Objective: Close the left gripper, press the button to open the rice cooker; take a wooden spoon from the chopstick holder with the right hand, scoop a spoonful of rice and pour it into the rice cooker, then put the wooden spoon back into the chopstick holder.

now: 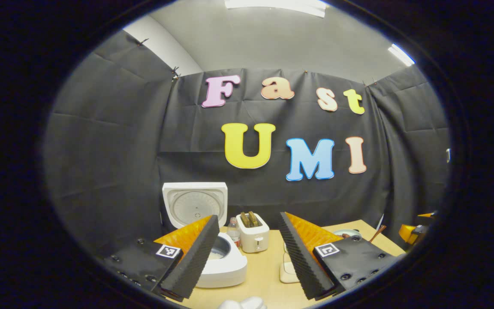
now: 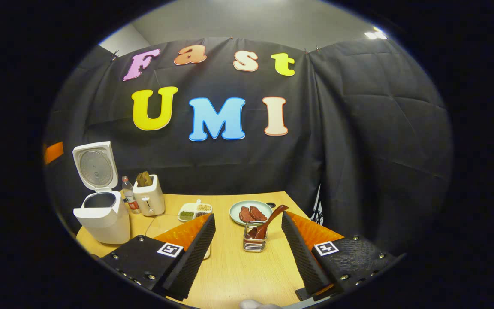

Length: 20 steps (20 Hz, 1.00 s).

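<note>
Lid status first: the rice cooker (image 2: 102, 216) stands at the 9 o'clock edge of the table (image 2: 234, 266) in the right gripper view, its lid (image 2: 93, 165) raised upright on the rear hinge, so we judge the button step complete. In the left gripper view we see pale contents in the pot, partly hidden behind a finger; whether that is poured rice we cannot tell.

The wooden spoon (image 2: 269, 219) rests in the chopstick holder (image 2: 254, 241), a wire basket near the centre of the table, with its handle leaning toward 1 o'clock. It leans because the basket is short and supports only its lower end. Whether the scoop has already been made, we cannot tell from this posture alone.

The right tongs (image 2: 248, 253) are released, fingers spread wide, with the holder framed between them but farther off, not touching. This stance suits either an approach or a withdrawal. The left tongs (image 1: 244, 253) are likewise released and point toward the cooker at 11 o'clock, clear of it.

Other items: a toaster (image 2: 150, 198) and a bottle (image 2: 130, 195) just beside the cooker, a divided dish (image 2: 195, 211) of grains, and a plate (image 2: 250, 211) behind the holder. We judge the dish to be the likely rice source, although the grain type is too small to confirm.
</note>
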### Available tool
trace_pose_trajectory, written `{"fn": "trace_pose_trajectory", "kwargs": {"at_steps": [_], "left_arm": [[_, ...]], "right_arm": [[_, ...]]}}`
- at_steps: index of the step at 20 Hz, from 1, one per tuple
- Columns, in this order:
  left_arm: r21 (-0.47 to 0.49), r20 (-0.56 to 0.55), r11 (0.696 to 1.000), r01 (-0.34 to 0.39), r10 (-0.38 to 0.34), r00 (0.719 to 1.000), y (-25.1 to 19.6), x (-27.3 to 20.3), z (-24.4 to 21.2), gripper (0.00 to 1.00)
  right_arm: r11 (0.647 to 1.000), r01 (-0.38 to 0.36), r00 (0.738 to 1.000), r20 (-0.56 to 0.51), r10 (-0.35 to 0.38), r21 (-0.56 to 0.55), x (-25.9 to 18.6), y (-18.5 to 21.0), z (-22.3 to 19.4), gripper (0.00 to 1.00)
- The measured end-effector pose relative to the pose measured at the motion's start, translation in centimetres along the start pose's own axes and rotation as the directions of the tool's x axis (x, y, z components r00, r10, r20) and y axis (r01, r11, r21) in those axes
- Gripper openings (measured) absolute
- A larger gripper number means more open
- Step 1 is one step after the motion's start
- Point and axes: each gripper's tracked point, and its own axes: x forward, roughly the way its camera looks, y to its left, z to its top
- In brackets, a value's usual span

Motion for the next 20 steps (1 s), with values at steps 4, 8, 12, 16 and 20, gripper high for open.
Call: {"fn": "trace_pose_trajectory", "kwargs": {"at_steps": [4,8,12,16,20], "left_arm": [[-0.007,0.012,1.000,0.015,-0.015,1.000,-1.6,-0.5,0.8,0.99],[-0.027,0.000,0.999,0.017,-0.017,1.000,-3.0,0.0,0.3,0.98],[-0.018,-0.034,1.000,-0.016,0.015,0.999,-3.2,0.8,-1.5,0.99],[-0.022,-0.077,0.998,-0.058,0.057,0.995,-2.6,1.9,-3.4,0.97],[-0.014,-0.093,0.996,-0.085,0.084,0.992,-2.5,2.8,-3.9,0.96]], "right_arm": [[0.999,0.003,0.999,-0.052,-0.001,0.044,5.0,-1.6,-4.3,0.95],[0.994,0.029,0.993,-0.116,-0.016,0.109,11.3,-3.0,-7.8,0.95],[0.990,0.045,0.987,-0.161,-0.023,0.133,17.5,-3.9,-10.4,0.97],[0.991,0.057,0.983,-0.180,-0.036,0.117,22.5,-5.1,-11.9,0.96],[0.984,0.060,0.982,-0.186,-0.028,0.169,26.0,-5.6,-12.2,0.96]]}}
